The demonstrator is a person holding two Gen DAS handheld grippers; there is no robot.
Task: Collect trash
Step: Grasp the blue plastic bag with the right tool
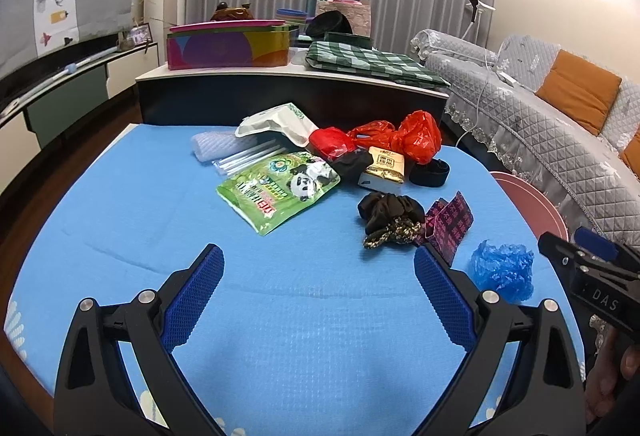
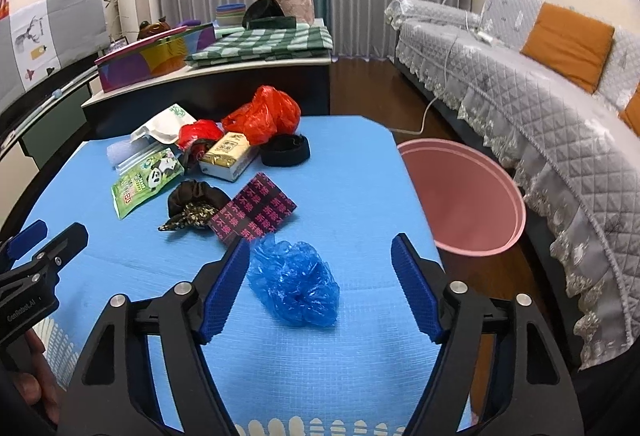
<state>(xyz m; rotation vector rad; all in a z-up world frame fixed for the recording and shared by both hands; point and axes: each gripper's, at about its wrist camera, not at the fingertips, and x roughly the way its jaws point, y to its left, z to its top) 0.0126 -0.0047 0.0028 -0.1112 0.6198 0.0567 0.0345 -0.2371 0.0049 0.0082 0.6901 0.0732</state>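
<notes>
the left gripper (image 1: 318,268) is hovering over a bare part of the bench (image 1: 120,216), which is wearing a blue cloth, and its jaws are standing wide apart with nothing between them. the right gripper (image 2: 320,260) is also standing spread, and the crumpled blue plastic bag (image 2: 294,282) is lying on the cloth between its jaws. the left pad looks to be touching or almost touching the bag's edge, i cannot tell which, while the right pad is staying clear of it, so nothing is being pinched.

just behind the blue bag, a dark card with pink characters (image 2: 256,212) is lying flat, and beside it a black scrunchie (image 2: 196,206) is resting. further back, a green panda pouch (image 2: 146,182), a yellow tissue pack (image 2: 228,156), a black band (image 2: 286,150), a red plastic bag (image 2: 264,116) and a white pouch (image 2: 160,126) are sitting together in a loose pile. a pink bin (image 2: 468,196) is standing on the floor just beside the right edge of the bench, near a sofa with a grey quilted cover (image 2: 540,104).
</notes>
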